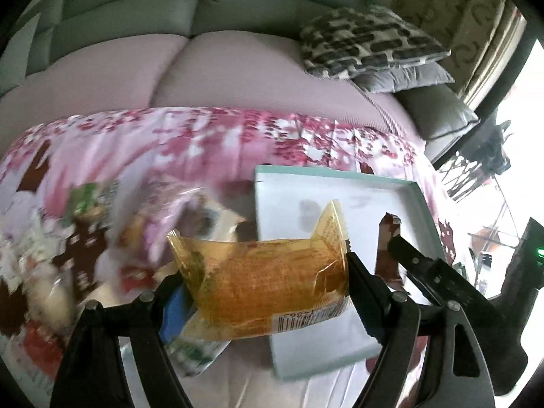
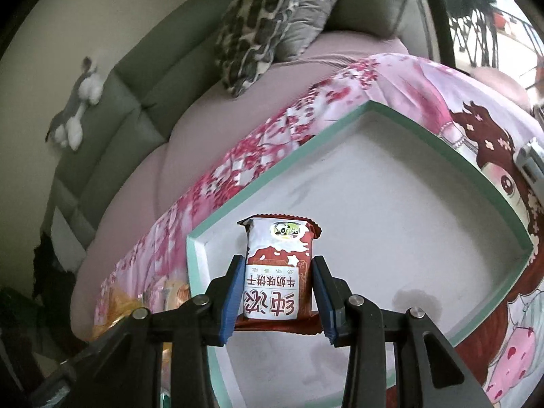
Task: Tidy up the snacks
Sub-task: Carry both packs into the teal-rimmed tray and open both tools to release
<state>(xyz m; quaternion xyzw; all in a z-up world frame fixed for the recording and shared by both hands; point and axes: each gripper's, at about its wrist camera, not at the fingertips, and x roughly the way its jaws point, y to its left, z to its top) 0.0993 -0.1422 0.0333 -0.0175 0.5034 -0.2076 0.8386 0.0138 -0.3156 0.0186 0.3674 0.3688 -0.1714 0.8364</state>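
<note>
Closest to the lens in the left wrist view, the left hand-held gripper (image 1: 263, 285) has its jaws pinching a clear orange snack pack (image 1: 261, 282) from both sides, low centre of the frame, barcode facing down toward the camera. Right behind it, centre right, sits a shallow white tray with a teal rim (image 1: 340, 173), lying on a pink cherry-blossom sheet (image 1: 170, 139) that covers the surface. To the left of the pack there's a blurry heap of other snack packets (image 1: 102, 238), too smeared to tell apart. The right hand-held gripper (image 1: 391, 234) pokes in from the lower right over the tray. In the right wrist view, that right hand-held gripper (image 2: 278, 292) is clamped on a red-and-white biscuit packet (image 2: 278, 272), standing upright between the blue pads (image 2: 229, 302), bottom centre of the frame, hanging over the near-left corner of the tray (image 2: 340, 129). Grey sofa (image 2: 136, 85) up top, with a patterned cushion (image 2: 258, 23) leaning on it.
</note>
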